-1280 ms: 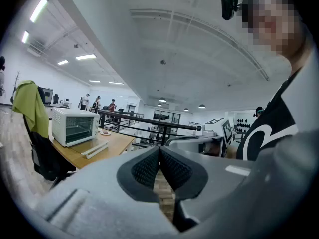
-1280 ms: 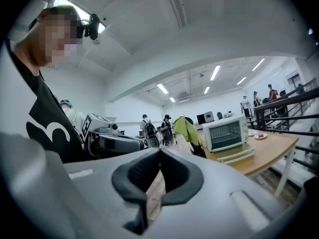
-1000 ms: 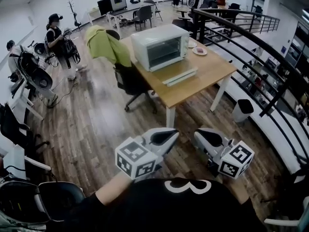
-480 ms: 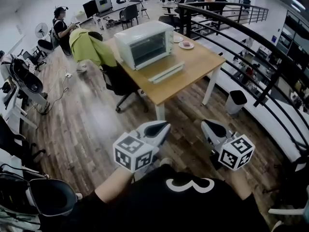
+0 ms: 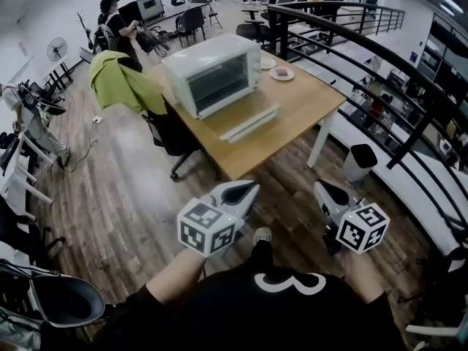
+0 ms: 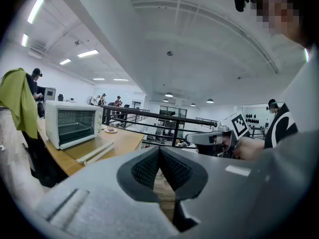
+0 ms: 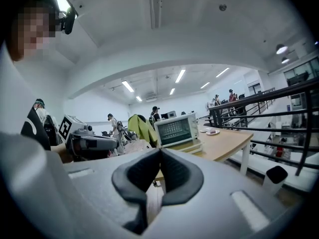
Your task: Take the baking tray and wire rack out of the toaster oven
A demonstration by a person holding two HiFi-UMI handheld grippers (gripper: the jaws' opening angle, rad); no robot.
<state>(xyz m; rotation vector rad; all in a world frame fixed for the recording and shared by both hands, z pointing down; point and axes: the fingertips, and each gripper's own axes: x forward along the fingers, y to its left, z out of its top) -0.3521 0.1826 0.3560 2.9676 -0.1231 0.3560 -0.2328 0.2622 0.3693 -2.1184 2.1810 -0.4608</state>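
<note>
A white toaster oven [image 5: 212, 74] stands on a wooden table [image 5: 307, 104] across the floor from me, its glass door shut. What is inside it cannot be made out. The oven also shows in the left gripper view [image 6: 70, 123] and the right gripper view [image 7: 175, 129]. A long pale flat object [image 5: 248, 123] lies on the table in front of it. My left gripper [image 5: 245, 192] and right gripper [image 5: 327, 191] hang over the wooden floor, well short of the table. Both are shut with nothing between their pads [image 6: 149, 168] [image 7: 174, 171].
An office chair draped with a green jacket [image 5: 124, 82] stands at the table's left side. A small plate with food [image 5: 281, 73] sits behind the oven. A black railing [image 5: 380, 57] and a bin [image 5: 362, 159] are on the right. A person [image 5: 117, 28] stands far back.
The table and oven have grown larger and nearer in the head view. Both grippers stay shut and side by side. The person at the back left has shifted along the room.
</note>
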